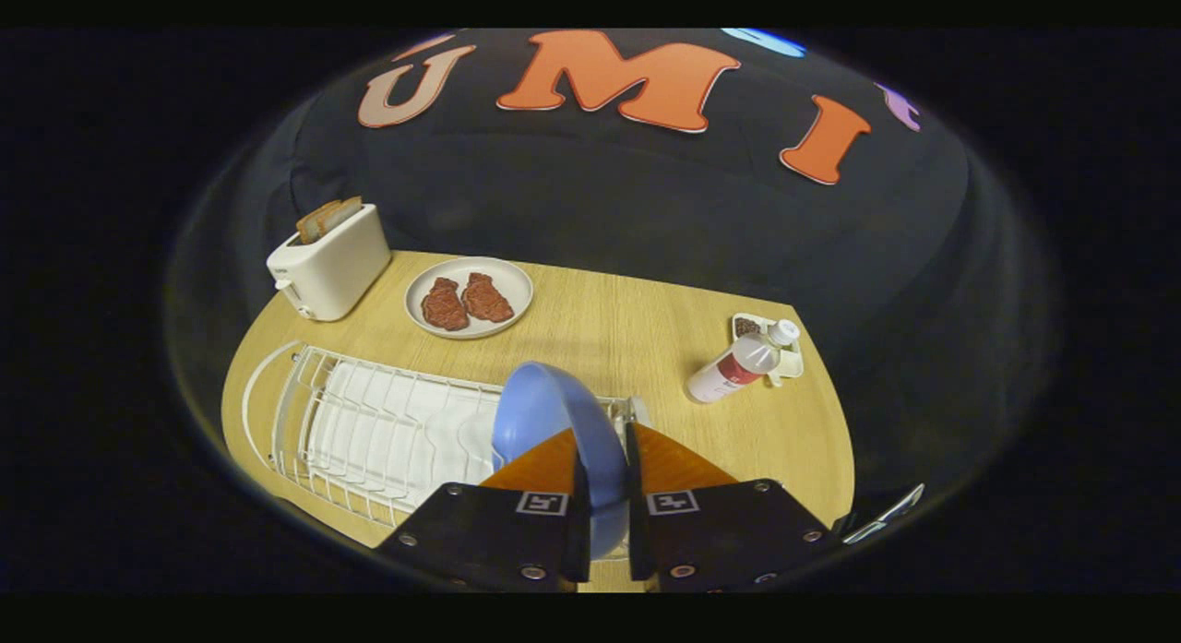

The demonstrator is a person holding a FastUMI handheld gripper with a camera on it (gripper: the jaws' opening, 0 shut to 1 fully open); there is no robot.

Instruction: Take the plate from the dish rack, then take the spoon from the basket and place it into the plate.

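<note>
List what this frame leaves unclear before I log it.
- Blue plate: lower rim hidden between the tongs, which grip it.
- Dish rack: near corner hidden behind the tongs.
- Small tray beyond the bottle: contents too small to identify.
- Object at the table's near corner: too cut off to identify.

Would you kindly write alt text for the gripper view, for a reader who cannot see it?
The gripper has its fingers shut on a blue plate held on edge over a white dish rack on a wooden table. Beyond stand a toaster, a plate of meat and a bottle.
</note>
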